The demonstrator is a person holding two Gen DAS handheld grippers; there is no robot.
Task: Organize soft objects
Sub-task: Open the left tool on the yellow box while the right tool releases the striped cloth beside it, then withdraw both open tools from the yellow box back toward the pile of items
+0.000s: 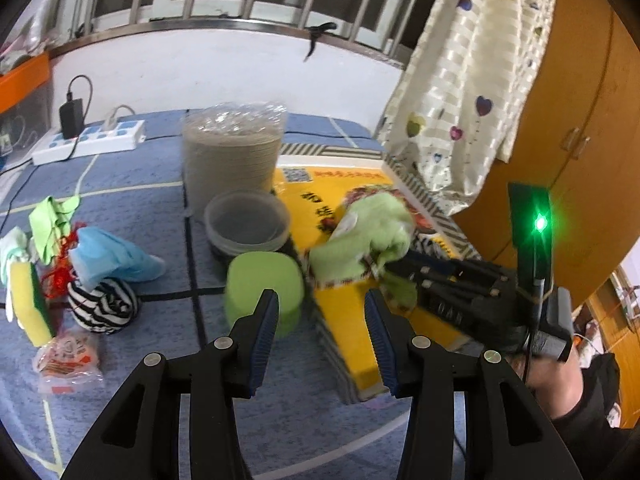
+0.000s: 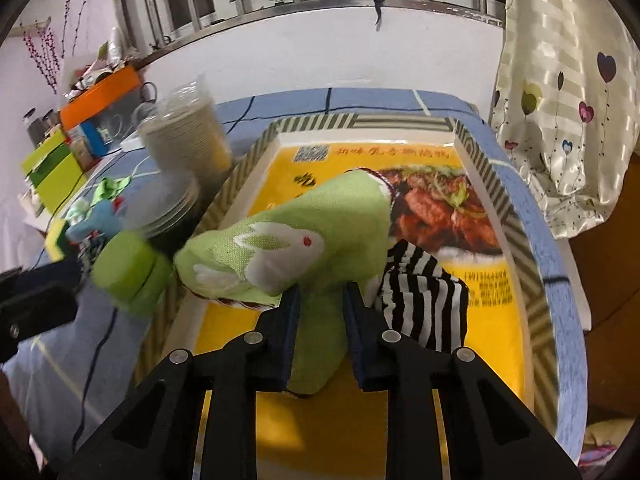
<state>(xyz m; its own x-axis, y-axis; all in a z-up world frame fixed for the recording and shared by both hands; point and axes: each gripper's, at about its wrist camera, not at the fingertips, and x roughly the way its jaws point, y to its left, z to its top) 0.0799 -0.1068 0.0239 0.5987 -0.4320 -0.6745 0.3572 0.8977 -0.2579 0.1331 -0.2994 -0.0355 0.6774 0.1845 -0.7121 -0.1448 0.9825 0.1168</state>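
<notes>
My right gripper (image 2: 320, 300) is shut on a green cloth with a white rabbit print (image 2: 296, 240) and holds it over the yellow tray (image 2: 496, 312). A black-and-white striped sock (image 2: 424, 308) lies in the tray beside it. In the left wrist view the green cloth (image 1: 364, 236) hangs from the right gripper (image 1: 394, 264) above the tray (image 1: 352, 320). My left gripper (image 1: 322, 304) is open and empty over the tray's left edge. A pile of soft things lies at the left: a striped sock ball (image 1: 104, 308), a blue cloth (image 1: 112, 256), a green cloth (image 1: 52, 220).
A green cup (image 1: 264, 284) stands next to the tray, with plastic bowls (image 1: 248, 220) and a wrapped stack of bowls (image 1: 232, 152) behind it. A yellow sponge (image 1: 28, 304), a snack packet (image 1: 68, 360) and a power strip (image 1: 88, 140) lie at the left. A curtain (image 1: 472, 80) hangs at the right.
</notes>
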